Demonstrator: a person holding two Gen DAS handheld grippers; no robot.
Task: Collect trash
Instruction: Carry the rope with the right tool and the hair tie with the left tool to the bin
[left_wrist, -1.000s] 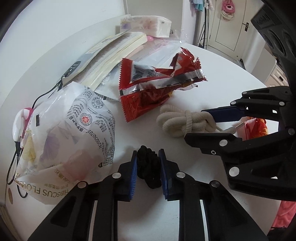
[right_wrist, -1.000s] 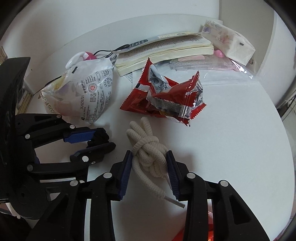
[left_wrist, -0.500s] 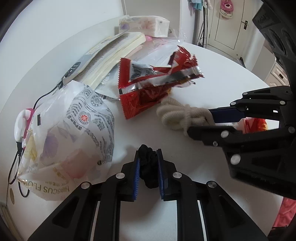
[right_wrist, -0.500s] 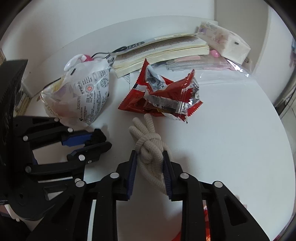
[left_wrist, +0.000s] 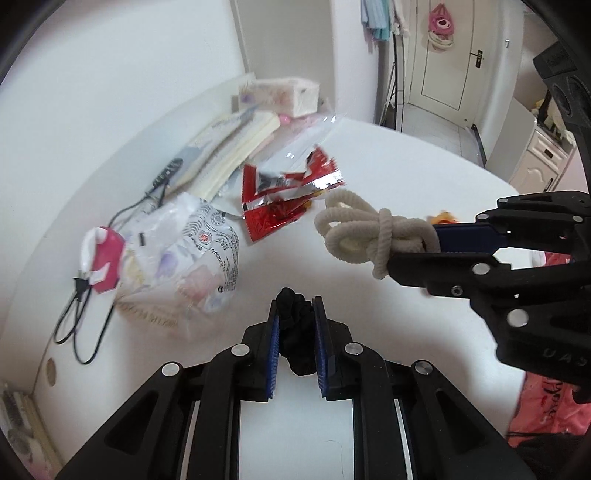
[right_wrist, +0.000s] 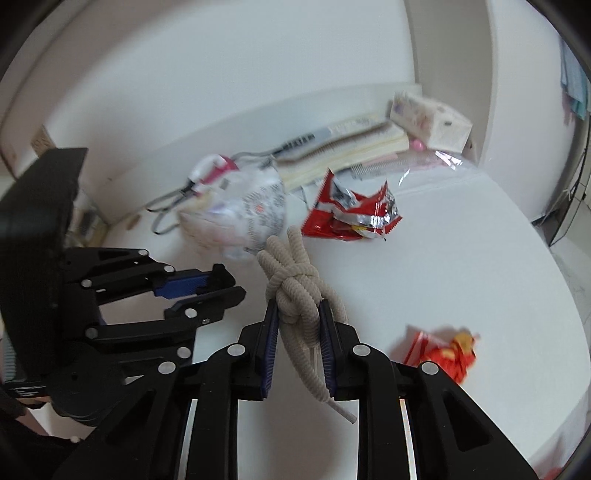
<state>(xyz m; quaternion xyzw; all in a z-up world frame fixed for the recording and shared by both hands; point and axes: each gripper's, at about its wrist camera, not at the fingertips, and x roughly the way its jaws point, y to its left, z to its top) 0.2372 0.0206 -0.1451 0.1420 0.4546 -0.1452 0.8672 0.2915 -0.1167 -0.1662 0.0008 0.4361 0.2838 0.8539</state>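
Note:
My left gripper (left_wrist: 295, 314) is shut on a small black knotted wad (left_wrist: 295, 332), held above the white table (left_wrist: 388, 177). To its right, my right gripper (left_wrist: 424, 251) is shut on a cream knotted rope (left_wrist: 358, 236), also lifted off the table. In the right wrist view the rope (right_wrist: 295, 291) sits between the blue pads of that gripper (right_wrist: 295, 314), its loose end hanging below. The left gripper (right_wrist: 225, 284) shows at the left there. A red snack wrapper (left_wrist: 280, 199) and a white printed bag (left_wrist: 192, 251) lie on the table beyond.
Books (left_wrist: 229, 151), a tissue pack (left_wrist: 280, 92) and a clear plastic sleeve (left_wrist: 314, 136) lie at the far wall. A pink charger with cable (left_wrist: 99, 258) rests left of the bag. A small red-orange wrapper (right_wrist: 447, 350) lies near the right. A pink bag (left_wrist: 546, 406) hangs off the table's edge.
Both grippers closed tighter on their items and rose, lifting the black wad and the rope off the table. The clutter now looks farther away.

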